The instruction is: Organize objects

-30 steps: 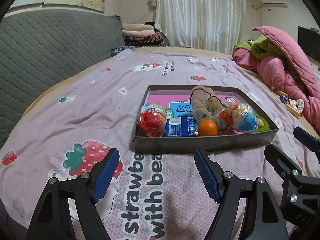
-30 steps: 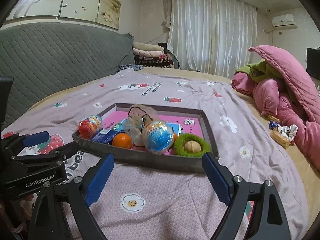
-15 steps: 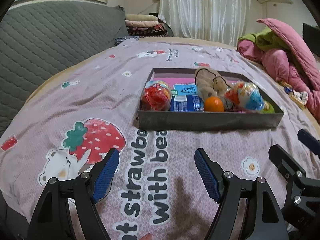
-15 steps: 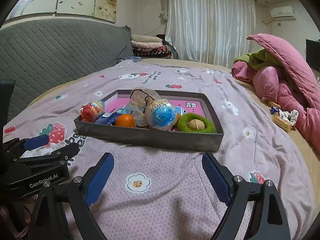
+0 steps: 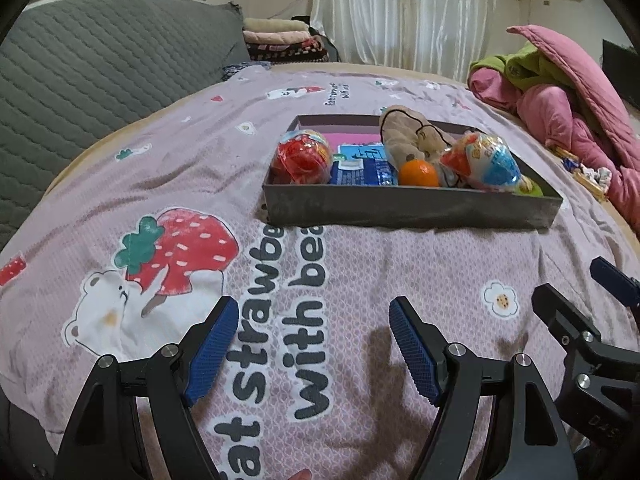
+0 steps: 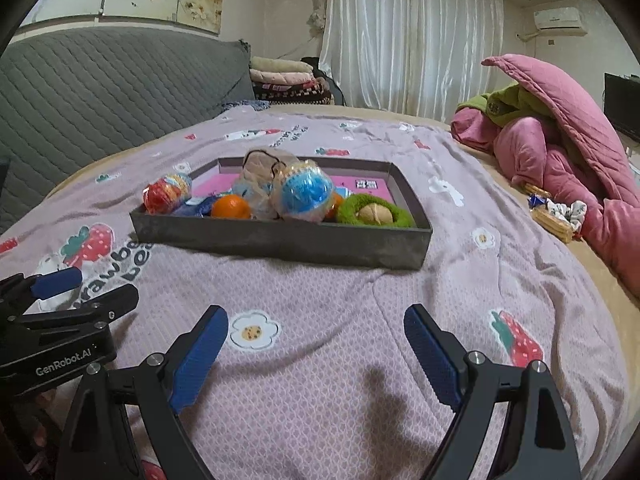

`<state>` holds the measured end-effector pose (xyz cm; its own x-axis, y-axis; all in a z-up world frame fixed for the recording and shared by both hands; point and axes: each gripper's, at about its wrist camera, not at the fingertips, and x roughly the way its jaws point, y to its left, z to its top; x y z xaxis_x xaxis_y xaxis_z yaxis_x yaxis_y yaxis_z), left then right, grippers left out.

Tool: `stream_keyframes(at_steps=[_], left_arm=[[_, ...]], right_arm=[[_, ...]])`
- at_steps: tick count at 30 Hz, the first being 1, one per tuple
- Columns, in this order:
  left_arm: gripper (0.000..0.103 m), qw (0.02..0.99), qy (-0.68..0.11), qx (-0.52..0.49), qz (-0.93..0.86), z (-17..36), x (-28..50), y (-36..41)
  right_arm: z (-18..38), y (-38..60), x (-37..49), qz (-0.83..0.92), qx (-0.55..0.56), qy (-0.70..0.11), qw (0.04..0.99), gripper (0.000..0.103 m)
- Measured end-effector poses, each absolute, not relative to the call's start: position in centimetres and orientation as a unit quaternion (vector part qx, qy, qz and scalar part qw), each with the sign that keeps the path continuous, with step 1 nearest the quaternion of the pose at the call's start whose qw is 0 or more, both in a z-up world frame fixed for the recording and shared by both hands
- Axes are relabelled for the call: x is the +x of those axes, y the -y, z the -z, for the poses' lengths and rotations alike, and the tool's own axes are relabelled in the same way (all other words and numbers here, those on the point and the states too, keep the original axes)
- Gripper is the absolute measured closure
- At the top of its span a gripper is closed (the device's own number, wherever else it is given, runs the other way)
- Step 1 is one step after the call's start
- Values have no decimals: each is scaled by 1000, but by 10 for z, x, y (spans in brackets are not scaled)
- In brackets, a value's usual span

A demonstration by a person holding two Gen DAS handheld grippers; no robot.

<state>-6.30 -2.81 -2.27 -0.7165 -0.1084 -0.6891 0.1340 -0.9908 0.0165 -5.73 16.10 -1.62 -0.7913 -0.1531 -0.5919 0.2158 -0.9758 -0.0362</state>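
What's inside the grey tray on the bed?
The grey tray holds a red wrapped egg, an orange, a blue wrapped egg, a bagged plush toy, blue packets and a green ring. The pile hides anything beneath.

A shallow grey tray [image 6: 280, 242] with a pink floor sits flat on a pink printed bedspread, its long side facing the viewer. Inside, at the left end, lies a red egg-shaped toy in clear wrap [image 6: 166, 196]. Beside it a blue packet [image 5: 362, 168] lies flat. A small orange fruit [image 6: 231, 207] rests against the front wall. Behind it a tan plush toy [image 5: 404, 140] slumps in the middle. A blue egg-shaped toy in clear wrap [image 6: 305, 192] stands to the fruit's right. At the right end a fuzzy green ring [image 6: 374, 210] lies flat, a beige ball in its hole.
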Motion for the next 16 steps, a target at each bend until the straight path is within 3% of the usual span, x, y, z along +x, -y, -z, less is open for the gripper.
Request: stream_keyframes(at_steps=[16], left_arm=[[24,49,-26,377,925,33,-62,28]], right_arm=[[20,-158,-55,945,307,-55,98,14]])
